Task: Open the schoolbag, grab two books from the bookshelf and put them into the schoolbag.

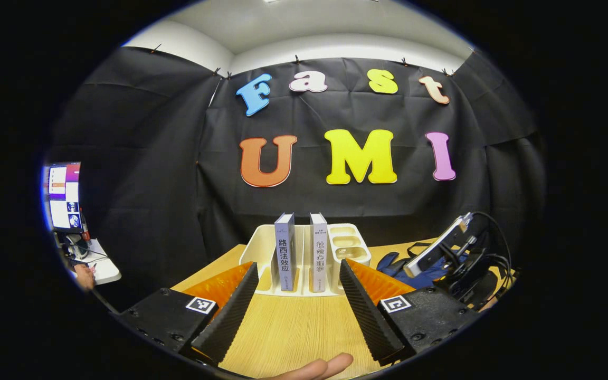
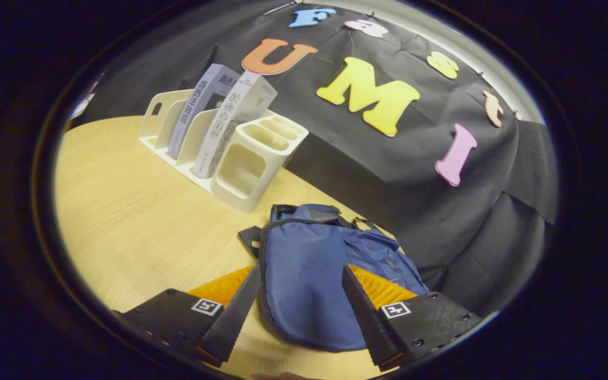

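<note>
A white bookshelf rack (image 1: 255, 248) stands on the wooden table, holding two upright books: a grey-blue one (image 1: 285, 252) and a pale one (image 1: 319, 254). My left gripper (image 1: 297, 265) is open, level with the table and facing the rack from a short distance, its fingers bracketing both books. The blue schoolbag (image 2: 309, 274) lies flat on the table to the right of the rack. My right gripper (image 2: 301, 270) hovers open above it, one finger at each side of the bag's near end. The zip line runs along the bag's left edge; I cannot tell if it is undone.
The rack (image 2: 248, 169) has small cup compartments at the end nearest the bag. The other gripper (image 1: 441, 253) with its cables shows over the schoolbag (image 1: 396, 263). A monitor (image 1: 64, 195) and a small white desk stand far left. A fingertip (image 1: 317, 367) shows at the bottom. Bare wooden table (image 2: 124, 211) lies left of the bag.
</note>
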A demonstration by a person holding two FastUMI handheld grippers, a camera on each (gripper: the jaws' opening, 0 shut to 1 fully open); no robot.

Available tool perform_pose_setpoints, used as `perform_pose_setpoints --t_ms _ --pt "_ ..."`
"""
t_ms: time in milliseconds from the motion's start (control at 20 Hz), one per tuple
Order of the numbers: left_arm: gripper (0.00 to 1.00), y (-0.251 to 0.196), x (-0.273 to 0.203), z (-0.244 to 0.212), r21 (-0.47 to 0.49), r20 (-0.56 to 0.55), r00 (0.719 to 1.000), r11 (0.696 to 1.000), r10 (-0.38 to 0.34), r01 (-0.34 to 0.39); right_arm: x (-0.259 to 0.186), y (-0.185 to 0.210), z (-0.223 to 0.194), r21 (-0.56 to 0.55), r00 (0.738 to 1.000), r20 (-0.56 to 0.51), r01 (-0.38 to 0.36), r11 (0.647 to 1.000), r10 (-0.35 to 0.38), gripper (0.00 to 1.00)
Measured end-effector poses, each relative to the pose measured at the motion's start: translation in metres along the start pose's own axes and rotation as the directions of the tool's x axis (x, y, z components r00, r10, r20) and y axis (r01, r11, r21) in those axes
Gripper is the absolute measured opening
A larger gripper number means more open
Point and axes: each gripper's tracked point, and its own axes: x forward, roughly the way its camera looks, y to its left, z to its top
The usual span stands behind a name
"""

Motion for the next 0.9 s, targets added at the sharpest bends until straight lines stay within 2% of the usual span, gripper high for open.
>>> perform_pose_setpoints --t_ms 50,250,350,400,450,550,600,650,700,750,850,900 --pt "0.97 0.000 0.000 -0.001 -0.005 -0.004 1.000 1.000 0.000 0.000 0.006 0.003 0.000 -0.028 1.000 -0.010 0.002 1.000 -0.002 0.94" --pt "0.97 -0.003 0.002 -0.003 -0.008 -0.012 1.000 1.000 -0.008 0.008 0.022 0.013 -0.012 -0.081 0.995 -0.102 -0.018 0.997 0.010 0.93" --pt "0.97 -0.004 0.001 -0.002 -0.007 -0.011 1.000 1.000 -0.014 0.013 0.023 -0.002 -0.009 -0.098 0.994 -0.101 0.041 0.994 -0.051 0.94" --pt "0.97 -0.006 0.001 -0.001 -0.008 -0.006 1.000 1.000 -0.021 0.021 0.021 -0.006 -0.005 -0.097 0.994 -0.094 0.042 0.994 -0.052 0.86" --pt "0.97 -0.007 0.000 0.001 -0.010 0.000 1.000 1.000 -0.023 0.023 0.019 -0.009 -0.002 -0.091 0.995 -0.089 0.045 0.995 -0.053 0.89" --pt "0.97 -0.006 -0.002 0.003 -0.020 0.006 1.000 0.999 -0.028 0.028 0.014 -0.022 0.010 -0.098 0.994 -0.063 0.081 0.992 -0.087 0.77" --pt "0.97 -0.008 -0.001 0.003 -0.028 0.006 0.999 0.999 -0.033 0.033 0.014 -0.026 0.013 -0.112 0.993 -0.055 0.099 0.989 -0.106 0.82" --pt "0.97 -0.008 0.000 0.002 -0.032 0.005 0.999 0.999 -0.035 0.035 0.016 -0.027 0.014 -0.131 0.991 -0.060 0.112 0.985 -0.121 0.81" --pt "0.97 -0.007 0.000 0.002 -0.033 0.003 0.999 0.999 -0.033 0.033 0.021 -0.026 0.011 -0.141 0.989 -0.072 0.116 0.983 -0.127 0.76" --pt "0.97 -0.006 0.000 0.003 -0.033 0.003 1.000 0.999 -0.028 0.028 0.026 -0.025 0.007 -0.134 0.987 -0.094 0.116 0.984 -0.129 0.80" --pt "0.97 -0.005 -0.004 0.005 -0.033 0.009 1.000 0.999 -0.024 0.024 0.035 -0.024 0.004 -0.116 0.984 -0.123 0.112 0.987 -0.126 0.65" --pt "0.97 -0.004 -0.004 0.005 -0.031 0.011 1.000 0.999 -0.021 0.021 0.040 -0.027 0.005 -0.103 0.984 -0.125 0.115 0.988 -0.128 0.63"
